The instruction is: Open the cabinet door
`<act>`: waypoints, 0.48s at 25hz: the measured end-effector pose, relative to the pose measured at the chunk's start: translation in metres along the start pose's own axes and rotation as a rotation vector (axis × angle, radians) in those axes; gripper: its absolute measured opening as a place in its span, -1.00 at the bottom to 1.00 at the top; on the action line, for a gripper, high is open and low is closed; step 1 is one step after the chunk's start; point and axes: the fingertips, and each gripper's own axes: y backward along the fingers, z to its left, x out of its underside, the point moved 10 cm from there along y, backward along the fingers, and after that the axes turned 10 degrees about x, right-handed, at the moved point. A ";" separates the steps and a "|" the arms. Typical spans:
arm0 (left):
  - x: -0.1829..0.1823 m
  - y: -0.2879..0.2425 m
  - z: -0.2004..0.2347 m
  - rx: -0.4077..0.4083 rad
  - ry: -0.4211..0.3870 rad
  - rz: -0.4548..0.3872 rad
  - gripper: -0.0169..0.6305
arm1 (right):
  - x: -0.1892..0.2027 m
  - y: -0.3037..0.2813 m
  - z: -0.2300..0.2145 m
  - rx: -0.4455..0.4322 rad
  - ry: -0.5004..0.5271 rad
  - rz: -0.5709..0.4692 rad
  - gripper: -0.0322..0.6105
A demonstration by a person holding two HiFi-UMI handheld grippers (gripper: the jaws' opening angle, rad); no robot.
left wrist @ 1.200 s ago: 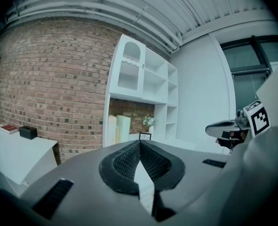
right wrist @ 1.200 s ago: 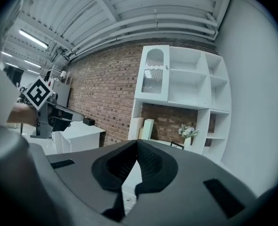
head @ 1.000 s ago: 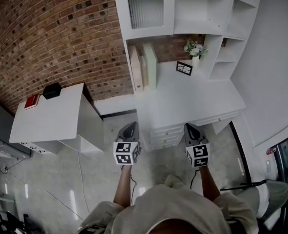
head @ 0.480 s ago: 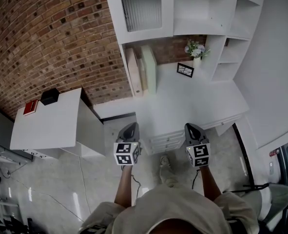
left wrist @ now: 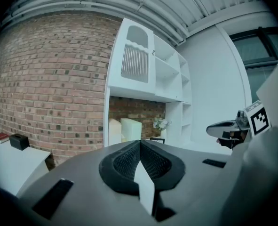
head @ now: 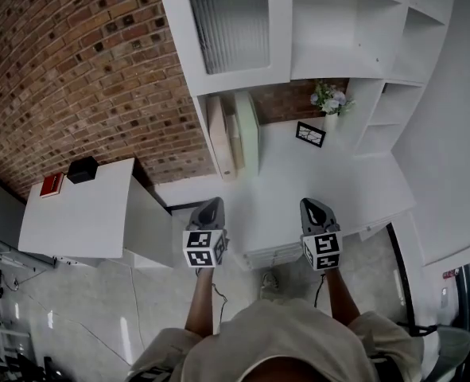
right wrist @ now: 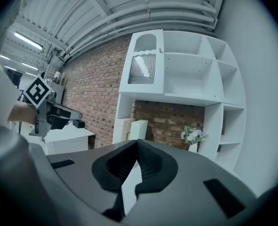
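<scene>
Setting: brick wall [head: 83, 62], white shelving [head: 354, 30].
Left gripper [head: 211, 207]: jaws together, empty.
Right gripper [head: 312, 205]: jaws together, empty.
Cabinet door [head: 233, 30]: closed, well ahead of and above both sets of fingers.
Progress: nothing done; reach, grasp and pull remain.

We are looking along our left gripper [left wrist: 139, 144], low at six o'clock, and its jaws are pressing together along one seam. Beyond it, at twelve o'clock, the white cabinet [left wrist: 129, 92] is standing against the brick wall [left wrist: 49, 79], which is filling nine to eleven o'clock. The cabinet door [left wrist: 135, 62], with its ribbed pane, is sitting shut at the unit's upper left. At eight o'clock a red book [left wrist: 1, 137] and a black box [left wrist: 19, 141] are resting on a white table [left wrist: 11, 161]. At three o'clock the right gripper [left wrist: 211, 128] is hovering.
</scene>
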 end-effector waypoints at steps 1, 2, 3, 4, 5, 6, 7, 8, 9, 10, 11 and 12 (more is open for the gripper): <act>-0.006 -0.009 0.004 -0.005 -0.002 -0.007 -0.87 | -0.002 -0.012 -0.005 -0.004 -0.001 -0.005 -0.86; -0.012 -0.017 0.008 -0.012 -0.004 -0.013 -0.87 | -0.005 -0.023 -0.010 -0.008 -0.001 -0.009 -0.86; -0.017 -0.025 0.012 -0.020 -0.006 -0.018 -0.87 | -0.007 -0.034 -0.015 -0.012 -0.001 -0.011 -0.86; -0.021 -0.033 0.016 -0.026 -0.006 -0.020 -0.87 | -0.010 -0.044 -0.019 -0.016 0.000 -0.013 -0.86; -0.025 -0.040 0.020 -0.032 -0.006 -0.020 -0.87 | -0.012 -0.054 -0.023 -0.020 0.001 -0.018 -0.86; -0.029 -0.047 0.024 -0.037 -0.007 -0.021 -0.87 | -0.013 -0.065 -0.028 -0.023 0.001 -0.024 -0.86; -0.032 -0.055 0.028 -0.042 -0.009 -0.026 -0.87 | -0.015 -0.075 -0.032 -0.027 0.000 -0.031 -0.86; -0.036 -0.063 0.032 -0.048 -0.013 -0.032 -0.87 | -0.016 -0.085 -0.037 -0.031 0.000 -0.037 -0.86; -0.040 -0.071 0.036 -0.054 -0.016 -0.038 -0.87 | -0.018 -0.096 -0.041 -0.036 0.000 -0.042 -0.86; -0.042 -0.079 0.040 -0.060 -0.019 -0.040 -0.87 | -0.019 -0.105 -0.044 -0.040 0.000 -0.046 -0.86; -0.045 -0.085 0.044 -0.065 -0.020 -0.042 -0.87 | -0.020 -0.114 -0.048 -0.044 -0.001 -0.050 -0.86; -0.047 -0.092 0.047 -0.070 -0.022 -0.044 -0.87 | -0.021 -0.123 -0.050 -0.048 -0.002 -0.055 -0.86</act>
